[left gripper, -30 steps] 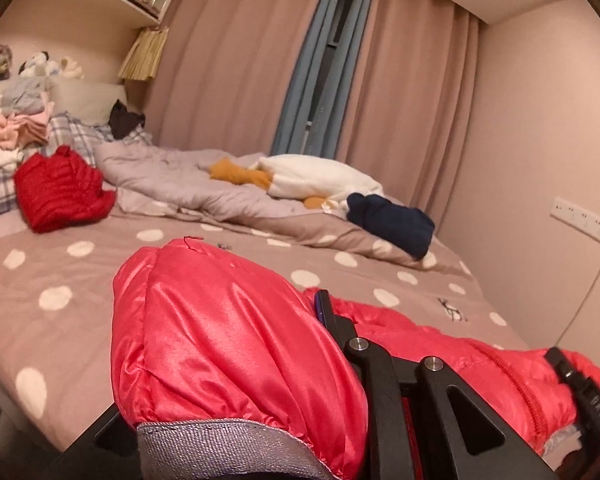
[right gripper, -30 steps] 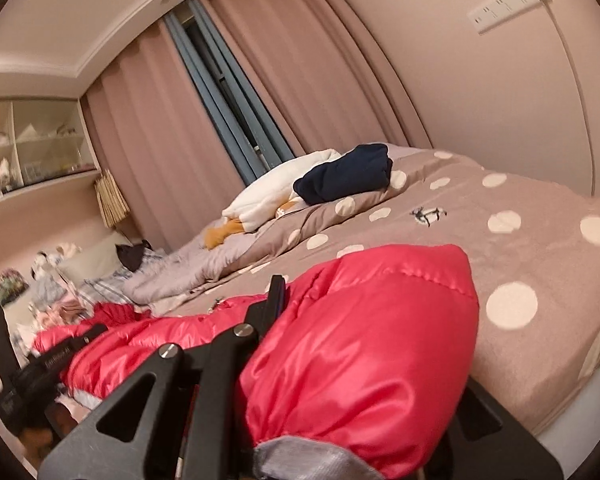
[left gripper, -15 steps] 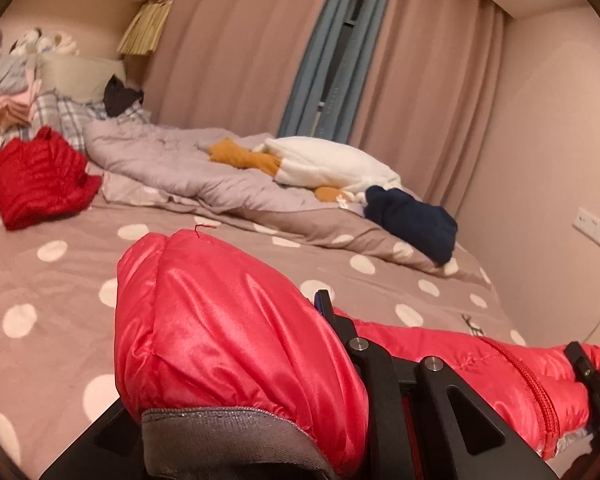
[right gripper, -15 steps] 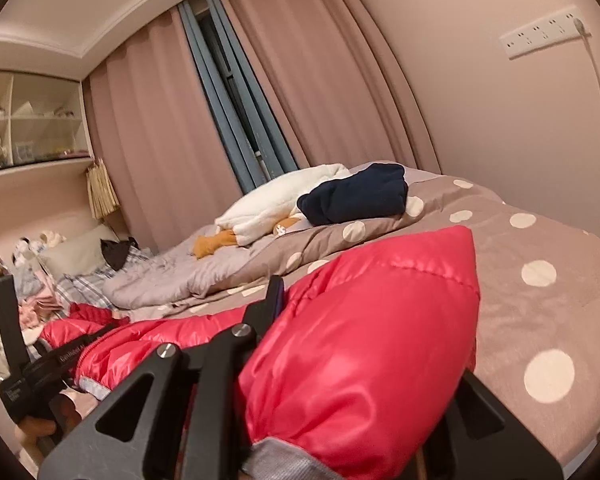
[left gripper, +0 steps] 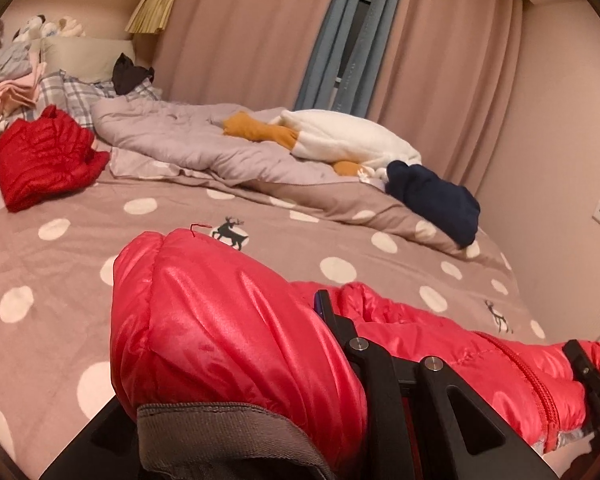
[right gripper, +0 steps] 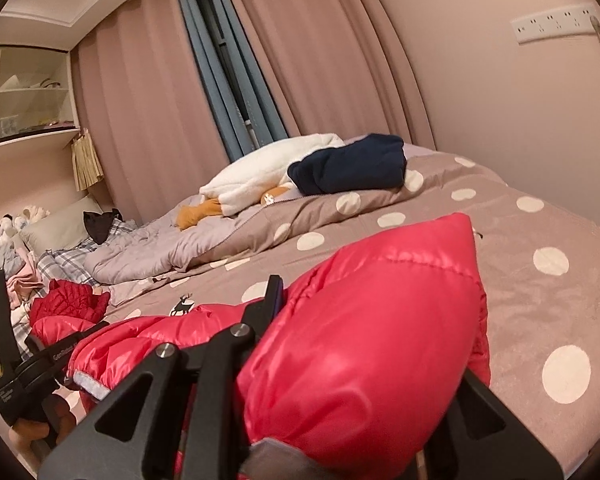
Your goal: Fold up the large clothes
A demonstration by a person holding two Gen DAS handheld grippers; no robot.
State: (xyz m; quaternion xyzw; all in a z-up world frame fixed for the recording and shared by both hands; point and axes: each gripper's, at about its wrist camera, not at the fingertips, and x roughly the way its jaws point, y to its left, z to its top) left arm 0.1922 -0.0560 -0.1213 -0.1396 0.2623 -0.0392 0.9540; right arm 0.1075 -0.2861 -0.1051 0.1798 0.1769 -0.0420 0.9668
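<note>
A bright red puffer jacket (left gripper: 440, 344) with a zipper and grey cuffs stretches between both grippers above the near edge of the bed. My left gripper (left gripper: 236, 360) is shut on one red sleeve end with a grey cuff (left gripper: 212, 432). My right gripper (right gripper: 364, 344) is shut on the other sleeve end (right gripper: 380, 320). The jacket body (right gripper: 148, 344) sags between them onto the bedspread. The left gripper also shows in the right wrist view (right gripper: 24, 372). The fingertips are hidden in the fabric.
The bed has a brown polka-dot cover (left gripper: 260, 236). On it lie a second darker red jacket (left gripper: 44, 164), a grey quilt (left gripper: 188, 140), a white and orange plush (left gripper: 340, 136) and a navy garment (left gripper: 436, 200). Folded clothes (left gripper: 8, 88) sit by the pillows. A wall (right gripper: 520, 120) bounds the right.
Both grippers have moved forward over the bed with the sleeves held; the bedspread and the deer print now show closer. The grip on the jacket is unchanged.
</note>
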